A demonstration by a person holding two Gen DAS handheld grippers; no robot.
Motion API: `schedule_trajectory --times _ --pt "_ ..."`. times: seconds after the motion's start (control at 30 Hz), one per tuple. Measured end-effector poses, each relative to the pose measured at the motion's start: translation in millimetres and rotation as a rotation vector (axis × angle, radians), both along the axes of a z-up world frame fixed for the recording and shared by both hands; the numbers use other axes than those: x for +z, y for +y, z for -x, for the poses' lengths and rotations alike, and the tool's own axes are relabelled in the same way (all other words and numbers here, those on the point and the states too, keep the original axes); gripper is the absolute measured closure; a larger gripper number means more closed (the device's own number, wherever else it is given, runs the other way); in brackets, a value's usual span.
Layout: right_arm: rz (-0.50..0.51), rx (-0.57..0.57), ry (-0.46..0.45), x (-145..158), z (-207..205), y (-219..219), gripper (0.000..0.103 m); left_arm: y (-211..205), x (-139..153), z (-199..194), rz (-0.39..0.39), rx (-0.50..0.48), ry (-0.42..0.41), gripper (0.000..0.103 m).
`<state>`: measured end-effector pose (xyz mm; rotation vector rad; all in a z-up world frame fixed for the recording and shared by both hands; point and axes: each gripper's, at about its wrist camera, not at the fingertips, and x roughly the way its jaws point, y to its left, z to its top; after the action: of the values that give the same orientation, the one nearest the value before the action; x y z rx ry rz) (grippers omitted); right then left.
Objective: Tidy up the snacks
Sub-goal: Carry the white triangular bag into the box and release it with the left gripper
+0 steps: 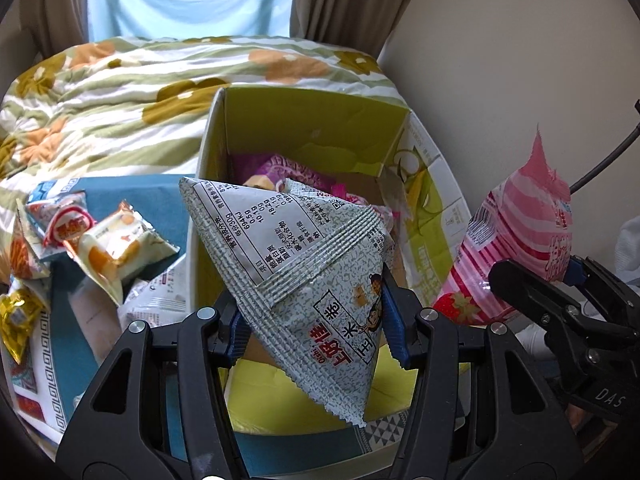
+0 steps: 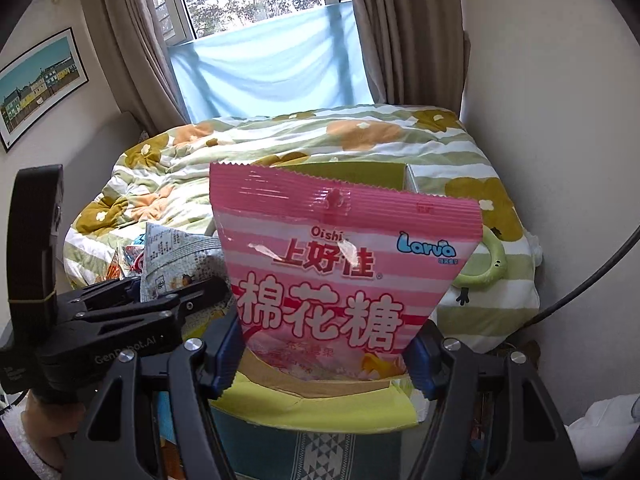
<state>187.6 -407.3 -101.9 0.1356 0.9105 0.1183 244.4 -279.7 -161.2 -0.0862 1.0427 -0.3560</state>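
Triangular packet (image 1: pixel 304 264): grey-white speckle, black print, red characters. Marshmallow bag (image 2: pixel 344 276): pink and white stripes, white lettering, blue logo. Carton (image 1: pixel 304 128): yellow-green inside. Quilt (image 2: pixel 280 140): white with green stripes, ochre and orange flowers. Curtains (image 2: pixel 128 40): taupe. Loose snack packs (image 1: pixel 108 248): white, orange and red. Gripper pads (image 1: pixel 394 320): blue.

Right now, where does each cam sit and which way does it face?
Left wrist: on the left gripper, angled down at the open box; own fingers clamp the grey triangular packet.
Right wrist: on the right gripper, facing bed and window; fingers clamp the pink bag; a hand shows lower left.
Shared: both packets, box, each other's gripper.
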Motion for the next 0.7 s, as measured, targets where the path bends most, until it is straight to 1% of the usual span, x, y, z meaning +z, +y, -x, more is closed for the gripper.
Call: schedule_trajectory --times 0.07,0.1,0.13,0.17,0.23,0.33,0.47,0.57,0.7 --pt "-0.008 0.006 0.02 -7.0 -3.0 -5.8 0.039 -2.9 -11.3 -1.7 -0.023 0.008 0.026 0.041" --pt "-0.014 0.007 0.031 -10.7 -4.7 -9.0 0.039 -3.9 -15.9 -2.2 -0.035 0.012 0.039 0.021" --pt "-0.019 0.009 0.042 -14.0 -6.6 -10.9 0.039 -2.2 -18.5 -0.4 -0.045 0.019 0.041 0.006" --pt "-0.022 0.009 0.054 -17.4 -7.8 -11.8 0.039 0.0 -18.8 1.4 -0.049 0.026 0.032 0.003" --pt "-0.027 0.005 0.07 -23.0 -9.1 -13.6 0.039 3.1 -17.6 4.3 -0.045 0.016 0.027 0.002" --pt "-0.036 -0.003 0.08 -27.0 -9.7 -17.2 0.039 8.2 -13.6 7.2 -0.063 -0.009 0.031 0.002" --pt "-0.057 0.013 0.104 -25.5 -11.1 -15.7 0.039 21.9 -0.9 15.7 -0.056 -0.032 0.019 0.002" --pt "-0.093 0.049 0.141 -27.9 -19.5 -13.2 0.039 33.1 7.0 21.4 -0.053 -0.041 0.003 0.002" --pt "-0.122 0.079 0.209 -47.5 -32.6 -3.8 0.039 45.5 9.1 22.0 -0.08 -0.037 -0.014 0.002"
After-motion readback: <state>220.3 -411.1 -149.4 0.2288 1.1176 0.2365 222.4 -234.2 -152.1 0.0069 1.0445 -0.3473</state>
